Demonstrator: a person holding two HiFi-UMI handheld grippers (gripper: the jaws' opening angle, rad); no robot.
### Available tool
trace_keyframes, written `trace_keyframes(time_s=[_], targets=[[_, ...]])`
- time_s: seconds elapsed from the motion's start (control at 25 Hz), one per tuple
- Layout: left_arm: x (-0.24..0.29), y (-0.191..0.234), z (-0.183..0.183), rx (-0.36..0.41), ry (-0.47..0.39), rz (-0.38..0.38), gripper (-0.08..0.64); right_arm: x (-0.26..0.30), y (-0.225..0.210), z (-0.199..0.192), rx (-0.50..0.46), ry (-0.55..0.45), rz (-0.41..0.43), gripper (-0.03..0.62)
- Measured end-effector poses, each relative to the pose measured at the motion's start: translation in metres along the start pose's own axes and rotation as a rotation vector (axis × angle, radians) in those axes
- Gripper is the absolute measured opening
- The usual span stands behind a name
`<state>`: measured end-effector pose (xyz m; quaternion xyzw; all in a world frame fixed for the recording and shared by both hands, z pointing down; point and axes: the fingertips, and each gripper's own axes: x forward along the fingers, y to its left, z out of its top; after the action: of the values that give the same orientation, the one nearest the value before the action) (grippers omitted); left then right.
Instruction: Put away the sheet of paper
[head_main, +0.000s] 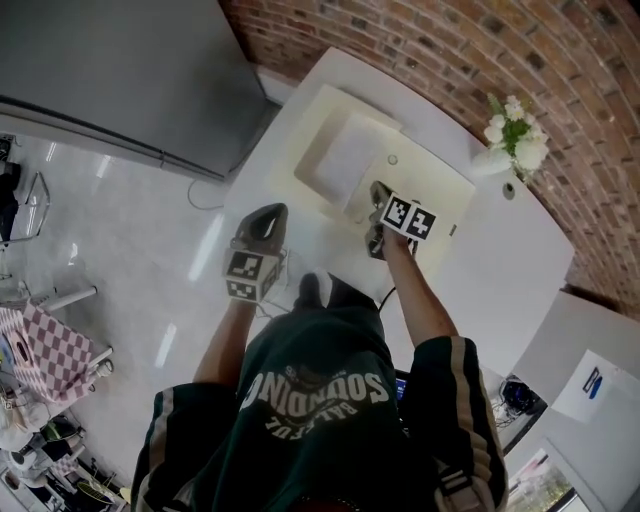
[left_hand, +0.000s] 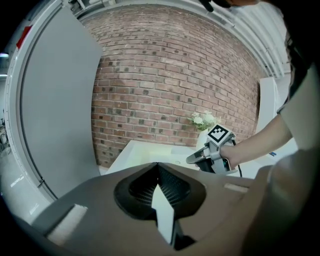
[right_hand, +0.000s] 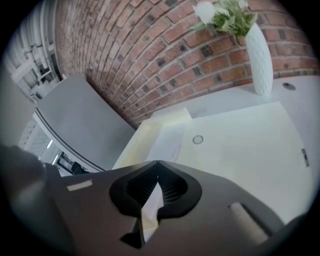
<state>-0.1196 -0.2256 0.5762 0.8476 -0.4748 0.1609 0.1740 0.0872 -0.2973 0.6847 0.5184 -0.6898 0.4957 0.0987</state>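
The paper (head_main: 352, 158) lies flat in the tray (head_main: 310, 128). The right gripper (right_hand: 158, 163), jaws closed on nothing, hovers just beside the tray. The left gripper (left_hand: 158, 164), also closed and empty, is farther off.

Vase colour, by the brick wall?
The vase is white, best seen in the right gripper view.

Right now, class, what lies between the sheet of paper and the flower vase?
A small round disc set in the desk, which is otherwise bare. The right gripper view shows it between the sheet of paper and the vase.
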Motion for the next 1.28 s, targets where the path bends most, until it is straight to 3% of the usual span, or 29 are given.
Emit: trace_keyframes(time_s=[0.48,0.92,1.28], targets=[[-0.008,-0.014,0.043,0.075,-0.097,-0.061,0.011,-0.082,0.051,0.015,-0.31,-0.196,-0.014,0.0],[-0.022,-0.036,0.065,0.126,-0.158,-0.109,0.011,-0.159,0.077,0.017,-0.401,-0.39,-0.051,0.0],[-0.031,-0.042,0.071,0.144,-0.174,-0.129,0.011,-0.184,0.089,0.006,-0.471,-0.443,-0.063,0.0]])
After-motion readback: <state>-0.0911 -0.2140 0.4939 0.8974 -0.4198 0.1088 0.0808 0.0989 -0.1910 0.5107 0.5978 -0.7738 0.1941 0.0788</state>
